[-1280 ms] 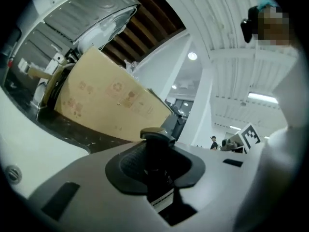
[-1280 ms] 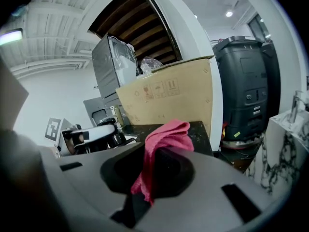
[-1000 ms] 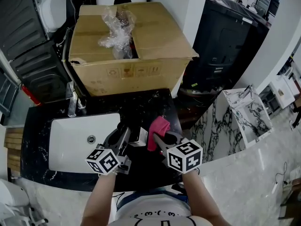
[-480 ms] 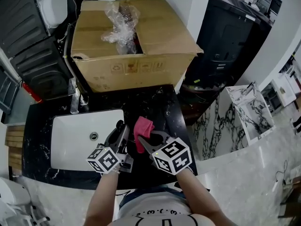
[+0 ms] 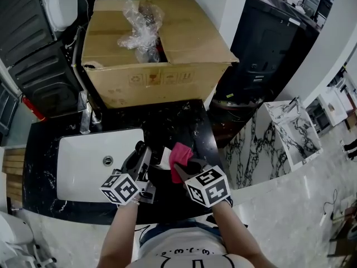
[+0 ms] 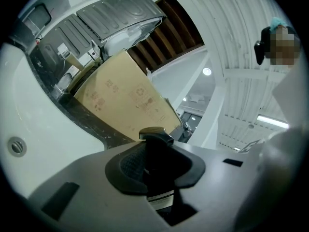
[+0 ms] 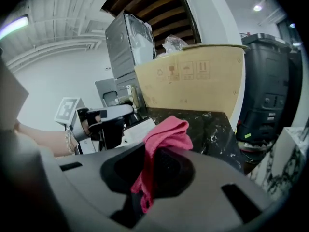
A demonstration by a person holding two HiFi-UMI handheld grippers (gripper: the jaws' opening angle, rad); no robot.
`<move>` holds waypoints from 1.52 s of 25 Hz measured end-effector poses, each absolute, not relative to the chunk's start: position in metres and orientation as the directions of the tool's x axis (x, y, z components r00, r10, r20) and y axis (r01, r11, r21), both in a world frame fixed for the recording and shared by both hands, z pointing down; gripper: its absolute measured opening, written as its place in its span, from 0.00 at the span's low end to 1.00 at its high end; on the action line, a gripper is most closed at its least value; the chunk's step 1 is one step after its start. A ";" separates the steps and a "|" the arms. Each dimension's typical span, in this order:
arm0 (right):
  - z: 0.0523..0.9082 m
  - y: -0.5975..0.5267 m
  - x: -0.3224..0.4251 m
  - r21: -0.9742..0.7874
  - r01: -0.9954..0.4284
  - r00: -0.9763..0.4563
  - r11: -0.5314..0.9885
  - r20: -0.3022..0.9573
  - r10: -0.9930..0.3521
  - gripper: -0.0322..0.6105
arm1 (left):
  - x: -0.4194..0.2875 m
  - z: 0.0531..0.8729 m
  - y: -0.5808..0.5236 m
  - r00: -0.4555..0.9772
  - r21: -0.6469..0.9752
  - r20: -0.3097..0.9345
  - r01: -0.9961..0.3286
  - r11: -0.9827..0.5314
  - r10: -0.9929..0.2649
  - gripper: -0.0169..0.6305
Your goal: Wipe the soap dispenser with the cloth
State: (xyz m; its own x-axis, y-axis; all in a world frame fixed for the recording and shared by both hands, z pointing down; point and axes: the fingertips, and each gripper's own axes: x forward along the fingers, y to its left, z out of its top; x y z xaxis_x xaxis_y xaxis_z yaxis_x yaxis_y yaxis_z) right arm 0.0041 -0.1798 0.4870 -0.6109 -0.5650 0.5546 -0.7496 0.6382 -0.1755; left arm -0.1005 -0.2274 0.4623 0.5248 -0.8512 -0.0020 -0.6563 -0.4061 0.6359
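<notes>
At the front edge of the black marble counter (image 5: 178, 121), the left gripper (image 5: 140, 162) pinches a black pump-top soap dispenser (image 6: 155, 151) with a white label. From the head view its dark body is lost against the stone. Just beside it, the right gripper (image 7: 153, 170) clamps a pink cloth (image 7: 166, 134); whether the cloth touches the dispenser is unclear. The white sink basin (image 5: 83, 161) shows its drain. At the back edge, a brown cardboard box (image 5: 184, 38) holds crumpled clear plastic (image 5: 139, 29).
</notes>
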 end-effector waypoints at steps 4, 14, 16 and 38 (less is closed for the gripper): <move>0.453 -0.196 -0.006 -0.216 -0.735 -0.664 0.643 0.423 -0.616 0.13 | -0.102 0.463 -0.227 0.522 0.638 0.005 -0.658 -0.399 -0.853 0.18; 0.451 -0.228 -0.034 -0.176 -0.692 -0.695 0.700 0.426 -0.579 0.13 | -0.101 0.463 -0.225 0.516 0.611 0.024 -0.686 -0.396 -0.856 0.19; 0.459 -0.227 -0.023 -0.187 -0.708 -0.679 0.681 0.443 -0.585 0.13 | -0.101 0.463 -0.224 0.514 0.608 0.024 -0.688 -0.396 -0.858 0.19; 0.462 -0.204 0.088 -0.206 -0.864 -0.500 0.459 0.440 -0.746 0.13 | -0.024 0.448 -0.218 0.888 0.112 0.193 -0.443 -0.889 -0.418 0.18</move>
